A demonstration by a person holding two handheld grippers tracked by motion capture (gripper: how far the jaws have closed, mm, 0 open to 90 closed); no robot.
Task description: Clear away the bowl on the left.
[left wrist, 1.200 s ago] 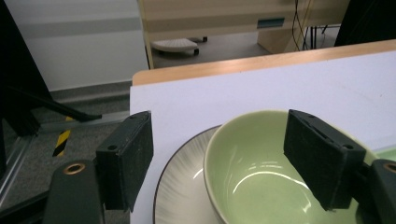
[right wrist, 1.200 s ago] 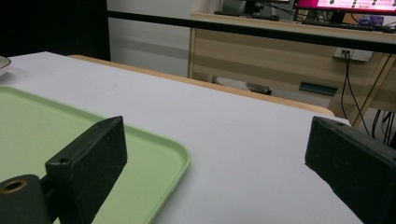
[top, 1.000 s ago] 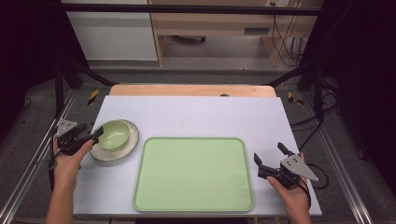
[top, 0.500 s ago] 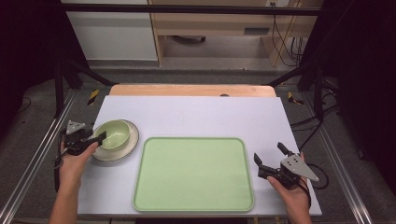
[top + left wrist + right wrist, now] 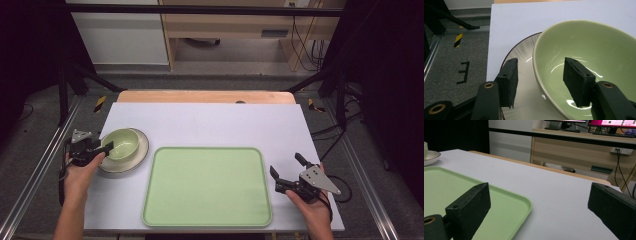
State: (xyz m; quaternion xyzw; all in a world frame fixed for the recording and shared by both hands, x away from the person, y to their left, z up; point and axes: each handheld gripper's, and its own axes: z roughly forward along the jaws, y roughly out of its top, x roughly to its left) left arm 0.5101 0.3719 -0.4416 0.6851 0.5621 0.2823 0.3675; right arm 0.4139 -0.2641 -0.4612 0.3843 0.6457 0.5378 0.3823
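Observation:
A pale green bowl (image 5: pixel 123 142) stands on a white plate (image 5: pixel 142 152) with a dark rim at the table's left. My left gripper (image 5: pixel 107 147) is at the bowl's left side, open. In the left gripper view its jaws straddle the bowl's (image 5: pixel 584 50) near wall: one jaw hangs outside over the plate (image 5: pixel 524 62), the other inside the bowl, with a gap on both sides. A large light green tray (image 5: pixel 207 185) lies empty at the front middle. My right gripper (image 5: pixel 286 165) rests open just right of the tray, with nothing between its jaws (image 5: pixel 539 188).
The white table top (image 5: pixel 210 122) has a wooden strip (image 5: pixel 205 96) along its far edge. Metal frame rails run along both sides. Cables hang at the right, beyond the table. In the right gripper view the tray's corner (image 5: pixel 524 205) lies close to the left jaw.
My left gripper has edged slightly right onto the bowl's rim. The bowl, plate, tray and right gripper have stayed in place.

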